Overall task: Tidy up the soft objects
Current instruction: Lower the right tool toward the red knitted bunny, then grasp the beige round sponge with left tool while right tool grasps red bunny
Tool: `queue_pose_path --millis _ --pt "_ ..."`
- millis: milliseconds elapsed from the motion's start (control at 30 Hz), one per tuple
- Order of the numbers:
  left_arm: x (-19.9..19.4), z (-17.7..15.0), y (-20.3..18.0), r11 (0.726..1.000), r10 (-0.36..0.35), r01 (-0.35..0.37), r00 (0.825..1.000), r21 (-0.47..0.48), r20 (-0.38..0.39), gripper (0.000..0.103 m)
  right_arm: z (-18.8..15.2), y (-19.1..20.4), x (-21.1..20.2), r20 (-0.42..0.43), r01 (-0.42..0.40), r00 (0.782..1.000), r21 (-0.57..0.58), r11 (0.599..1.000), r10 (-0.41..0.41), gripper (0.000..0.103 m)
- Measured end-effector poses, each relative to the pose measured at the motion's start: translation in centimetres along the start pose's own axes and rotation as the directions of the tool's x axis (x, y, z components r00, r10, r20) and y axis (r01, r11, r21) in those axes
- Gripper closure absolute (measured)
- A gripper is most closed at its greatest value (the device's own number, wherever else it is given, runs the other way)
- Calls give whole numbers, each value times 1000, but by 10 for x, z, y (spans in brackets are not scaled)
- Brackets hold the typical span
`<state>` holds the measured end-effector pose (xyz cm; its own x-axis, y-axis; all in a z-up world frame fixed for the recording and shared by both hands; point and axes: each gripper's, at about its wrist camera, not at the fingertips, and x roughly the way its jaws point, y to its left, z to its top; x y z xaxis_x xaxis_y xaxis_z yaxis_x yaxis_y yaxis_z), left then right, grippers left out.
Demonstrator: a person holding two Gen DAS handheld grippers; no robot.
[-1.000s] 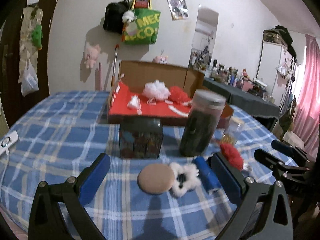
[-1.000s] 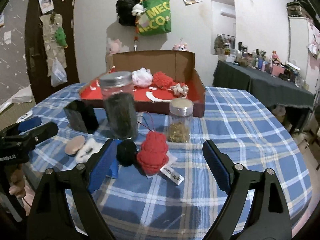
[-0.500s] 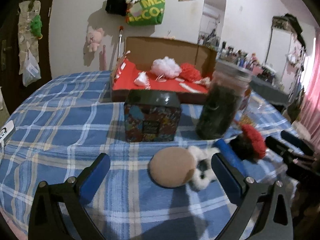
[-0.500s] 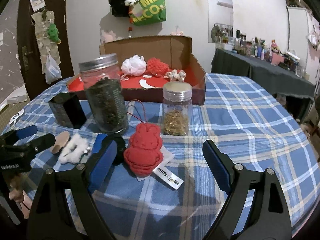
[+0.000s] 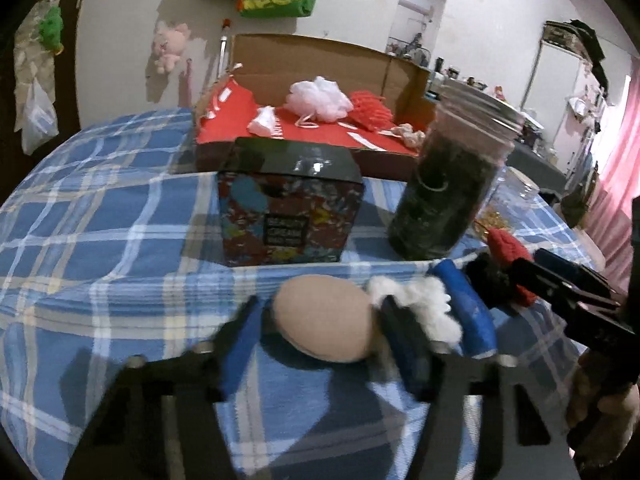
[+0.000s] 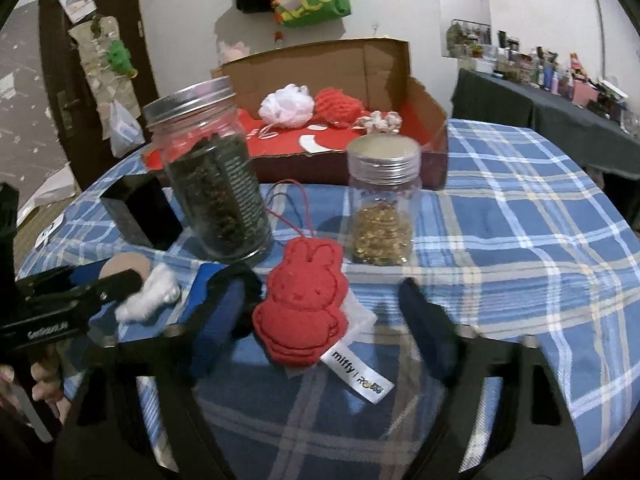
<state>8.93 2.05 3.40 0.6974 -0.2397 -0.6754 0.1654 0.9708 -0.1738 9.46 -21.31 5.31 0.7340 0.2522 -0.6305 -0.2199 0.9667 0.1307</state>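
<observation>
A round beige puff [image 5: 324,328] lies on the blue plaid cloth between the fingers of my left gripper [image 5: 322,340]. Its jaws are closing, with a thin gap still showing at the left pad. A white fluffy piece [image 5: 420,304], a blue roll [image 5: 468,308] and a black pompom [image 5: 488,276] lie just right of the puff. My right gripper [image 6: 324,320] straddles a flat red rabbit plush [image 6: 304,312] with a white tag. Those jaws are closing too, and the right finger [image 6: 428,320] stands well clear of the plush. The cardboard box [image 6: 424,128] behind holds white and red poufs.
A patterned dark tin [image 5: 288,216] and a tall jar of dark leaves [image 5: 444,200] stand right behind the puff. A small jar [image 6: 382,208] stands behind the rabbit. The other gripper shows at the edge of each view, held by a hand.
Both grippers have come down and forward onto their objects. Both pairs of fingers have drawn in, the left around the puff and the right around the rabbit.
</observation>
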Motion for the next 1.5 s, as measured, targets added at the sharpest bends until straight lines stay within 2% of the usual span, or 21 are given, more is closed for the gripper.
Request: queue_pose_path --millis 67,167,333,367,400,700,800,867,933,1033,1100,1133,1167,1367,1500 --pt "-2 0 -4 1000 4 -4 1000 14 8 54 -1 2 1 -7 -17 1000 -17 1000 17 62" --pt "-7 0 -8 1000 -9 8 1000 27 24 61 -3 3 3 -29 -60 998 -13 998 60 64" --pt "-14 3 -13 998 -43 41 998 38 43 70 -4 2 -9 17 -71 997 -6 997 71 65" --pt "-16 4 -14 998 -54 52 998 37 45 80 -3 2 -9 20 -76 997 -5 997 76 65" --pt "-16 5 -16 997 -65 63 997 39 43 85 -3 2 -11 25 -82 996 -4 997 83 65" --pt "-14 3 -20 994 -99 99 995 43 17 85 -1 6 -17 31 -99 995 -2 995 99 65" --pt "-18 -1 -18 993 -103 102 995 59 15 80 -2 6 -19 17 -115 993 5 993 114 65" --pt "-20 -6 -15 994 -91 89 996 70 18 60 -5 5 -22 4 -131 991 9 991 131 65" --pt "-22 -11 -11 995 -67 65 997 72 26 50 -8 6 -23 -9 -119 993 -2 993 119 64" --pt "-19 -14 -5 996 -32 30 999 82 24 48 -16 8 -21 -23 -104 994 -21 994 103 63" --pt "-18 -13 -3 996 -24 22 1000 88 20 44 -20 9 -18 -26 -93 995 -31 995 92 49" --pt "-18 -12 -2 995 -23 21 1000 93 21 38 -21 9 -18 -27 -89 996 -35 995 88 41" --pt "-18 -10 -1 995 -19 17 1000 99 24 32 -22 9 -17 -25 -80 997 -42 996 79 40" --pt "-12 1 -3 988 -12 7 1000 155 28 32 -20 9 -22 20 -52 998 -63 997 53 40" --pt "-1 6 -8 983 -4 7 1000 181 -16 34 -21 13 -20 24 -51 998 -80 995 53 40"
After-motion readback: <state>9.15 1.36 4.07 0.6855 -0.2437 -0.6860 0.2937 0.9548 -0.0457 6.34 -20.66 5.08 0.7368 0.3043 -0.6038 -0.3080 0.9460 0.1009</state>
